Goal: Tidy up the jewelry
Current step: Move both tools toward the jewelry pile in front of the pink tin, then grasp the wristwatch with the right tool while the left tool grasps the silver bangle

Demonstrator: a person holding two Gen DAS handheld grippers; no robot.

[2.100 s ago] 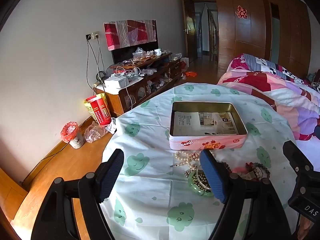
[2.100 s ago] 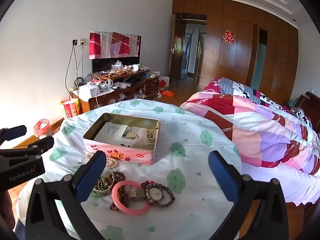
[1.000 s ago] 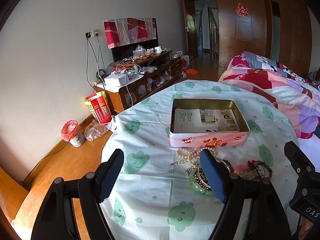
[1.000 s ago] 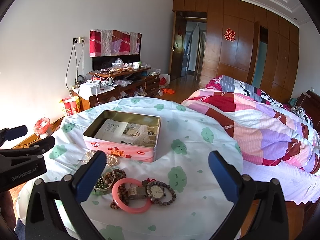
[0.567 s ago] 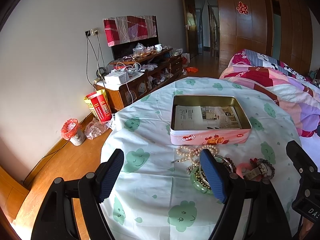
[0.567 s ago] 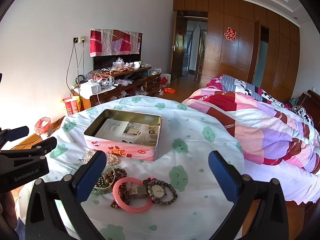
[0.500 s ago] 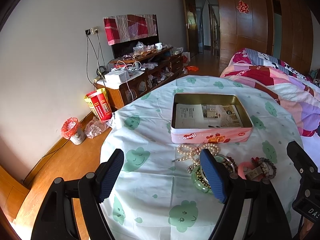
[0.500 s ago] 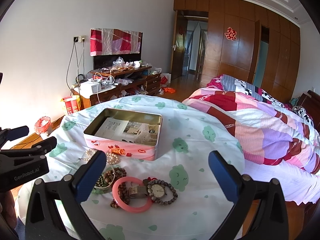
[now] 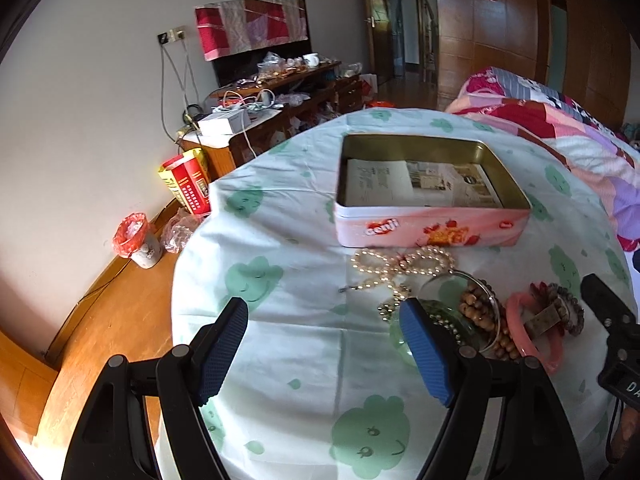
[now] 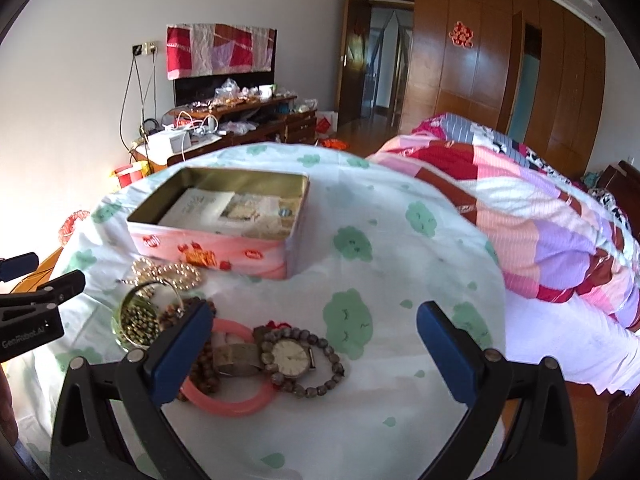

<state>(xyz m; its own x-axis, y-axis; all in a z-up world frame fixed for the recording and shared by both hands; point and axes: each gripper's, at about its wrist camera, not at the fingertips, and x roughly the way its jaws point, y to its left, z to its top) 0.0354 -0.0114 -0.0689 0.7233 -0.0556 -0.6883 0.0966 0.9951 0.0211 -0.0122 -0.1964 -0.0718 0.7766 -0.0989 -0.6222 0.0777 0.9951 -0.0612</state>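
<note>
Bedroom; round table under cloud-print cloth. Left claw spread wide, holding nothing, above bare cloth. Right claw equally wide, also holding nothing. Jewelry heap just ahead of both: pearls, pink bangle, watch between right tips. Tin beyond heap, lid off, paper inside. Nothing packed yet, apparently. Risk: tangled strands, so lifting one piece likely drags neighbours off table.

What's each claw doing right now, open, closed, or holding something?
Left claw: open, holding nothing, above the tablecloth left of the jewelry pile.
Right claw: open, holding nothing, over the watch and pink bangle.
</note>
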